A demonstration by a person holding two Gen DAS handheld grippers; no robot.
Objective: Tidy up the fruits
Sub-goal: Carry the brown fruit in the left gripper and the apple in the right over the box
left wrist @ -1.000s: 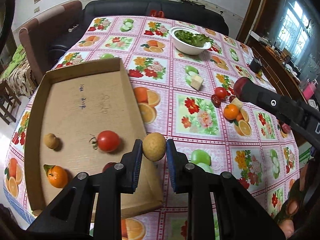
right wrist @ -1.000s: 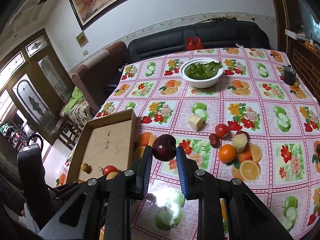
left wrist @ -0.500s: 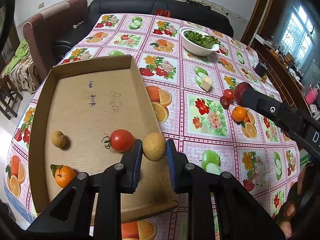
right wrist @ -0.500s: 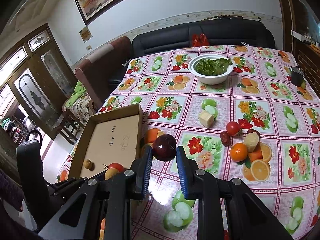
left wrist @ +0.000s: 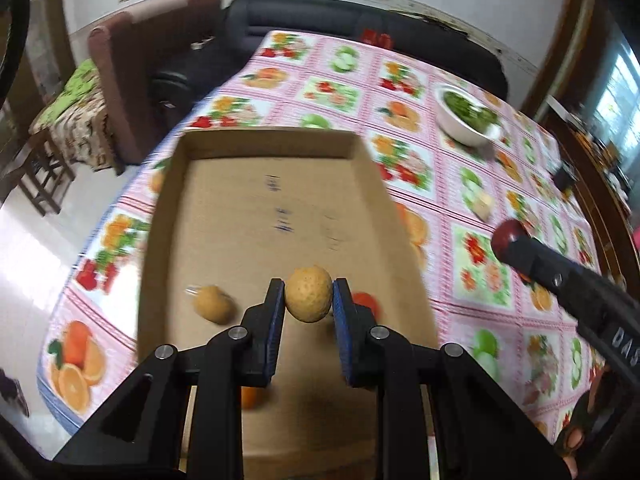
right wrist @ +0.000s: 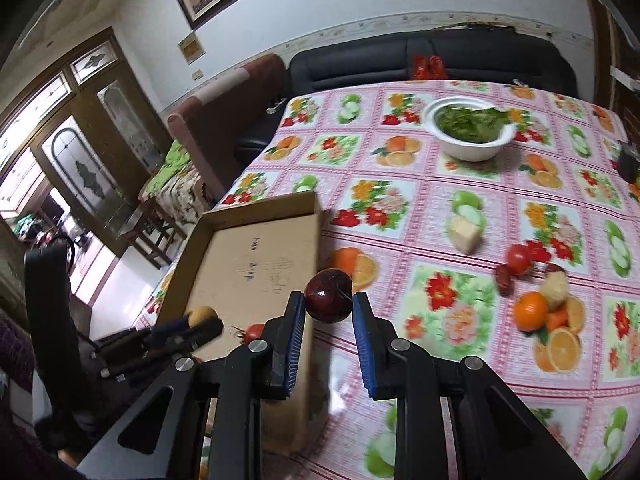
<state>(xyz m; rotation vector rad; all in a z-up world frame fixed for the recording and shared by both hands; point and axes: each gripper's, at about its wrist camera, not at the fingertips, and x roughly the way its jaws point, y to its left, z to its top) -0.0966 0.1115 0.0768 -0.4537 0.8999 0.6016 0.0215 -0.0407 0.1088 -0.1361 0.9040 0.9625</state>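
Observation:
My left gripper (left wrist: 308,300) is shut on a tan round fruit (left wrist: 309,299) and holds it above the cardboard tray (left wrist: 256,200). In the tray lie another tan fruit (left wrist: 214,304), a tomato (left wrist: 366,302) and an orange (left wrist: 251,397), partly hidden by my fingers. My right gripper (right wrist: 328,298) is shut on a dark red plum (right wrist: 328,297), held over the tray's right wall (right wrist: 308,256). On the cloth at right lie an orange (right wrist: 530,312), a tomato (right wrist: 519,258), a red date (right wrist: 505,281) and pale fruit pieces (right wrist: 555,289).
A white bowl of greens (right wrist: 470,130) stands at the far side of the flowered tablecloth (right wrist: 448,312). A pale cube (right wrist: 464,236) lies mid-table. A dark cup (right wrist: 630,164) is at the far right edge. Sofas stand behind the table.
My left gripper has moved left with the tan fruit, from the tray's right wall to over the tray's inside. My right gripper has moved left with the plum toward the tray.

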